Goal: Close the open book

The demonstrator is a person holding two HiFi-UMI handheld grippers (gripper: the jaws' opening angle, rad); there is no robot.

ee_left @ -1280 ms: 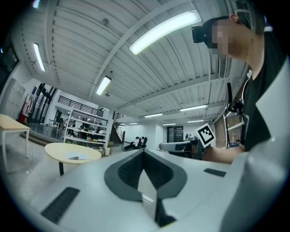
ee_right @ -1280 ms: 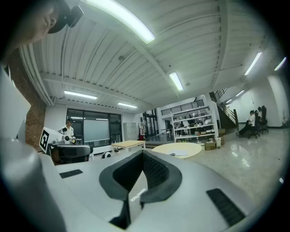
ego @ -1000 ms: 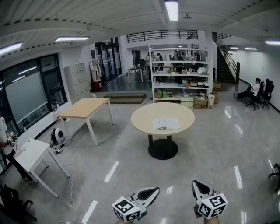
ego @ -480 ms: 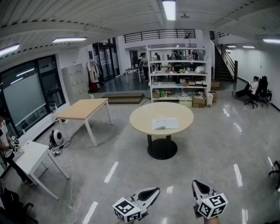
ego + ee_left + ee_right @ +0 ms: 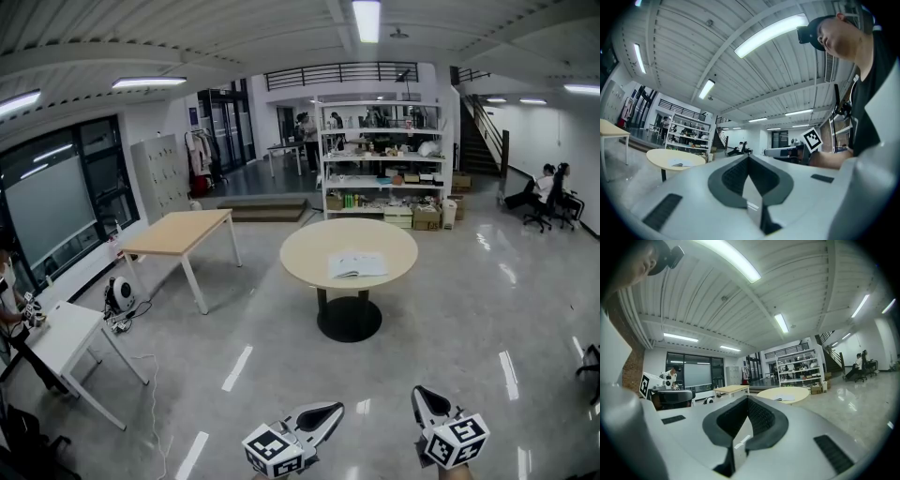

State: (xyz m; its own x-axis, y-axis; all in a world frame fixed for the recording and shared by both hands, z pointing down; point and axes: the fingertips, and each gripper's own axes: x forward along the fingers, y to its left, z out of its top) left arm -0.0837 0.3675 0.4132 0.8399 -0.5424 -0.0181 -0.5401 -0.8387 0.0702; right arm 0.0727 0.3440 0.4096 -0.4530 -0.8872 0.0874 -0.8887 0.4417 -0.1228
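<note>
The open book (image 5: 356, 265) lies flat with its pale pages up on a round beige pedestal table (image 5: 309, 251), several steps ahead of me. Both grippers are low at the bottom edge of the head view, far short of the table. My left gripper (image 5: 334, 409) points forward with its jaws shut and empty. My right gripper (image 5: 418, 392) is beside it, also shut on nothing. In the left gripper view the book (image 5: 679, 163) shows small beyond the closed tips (image 5: 749, 157). The right gripper view has the book (image 5: 786, 398) just past its closed tips (image 5: 748, 398).
A rectangular wooden table (image 5: 183, 234) stands left of the round one, and a white table (image 5: 66, 333) nearer at far left. Shelving (image 5: 389, 159) full of boxes is behind. Seated people (image 5: 548, 192) are far right. Glossy floor lies between me and the round table.
Almost nothing differs. The head view has shifted slightly, and both grippers keep their places at the bottom edge, still shut.
</note>
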